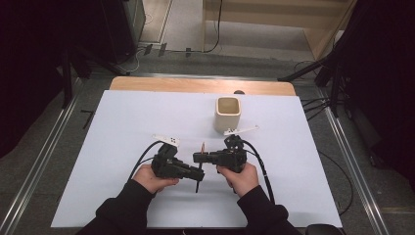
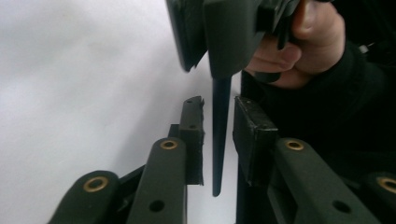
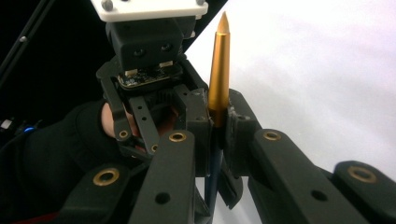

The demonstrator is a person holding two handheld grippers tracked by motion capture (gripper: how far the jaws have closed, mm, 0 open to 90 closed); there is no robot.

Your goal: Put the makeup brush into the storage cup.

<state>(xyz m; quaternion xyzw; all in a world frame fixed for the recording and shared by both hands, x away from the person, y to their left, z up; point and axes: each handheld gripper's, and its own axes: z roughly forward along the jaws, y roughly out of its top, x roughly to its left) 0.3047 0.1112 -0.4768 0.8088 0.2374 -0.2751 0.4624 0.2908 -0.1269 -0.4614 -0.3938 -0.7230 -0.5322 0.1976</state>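
Note:
A pen with a gold pointed upper part (image 3: 219, 70) and a dark lower shaft (image 2: 220, 135) stands roughly upright over the white table cover (image 1: 122, 147). My right gripper (image 3: 217, 126) is shut on the pen where gold meets dark, and the high view shows it right of centre (image 1: 196, 157). My left gripper (image 2: 219, 135) sits just below it (image 1: 199, 175), with its jaws on either side of the dark shaft. Thin gaps remain between its pads (image 2: 194, 135) and the shaft. A hand holds each gripper.
A cream square cup (image 1: 228, 113) stands open-topped behind the grippers, slightly to the right. The wooden table edge (image 1: 195, 85) runs along the far side. Cables trail from both grippers toward the person. Dark stands flank the table.

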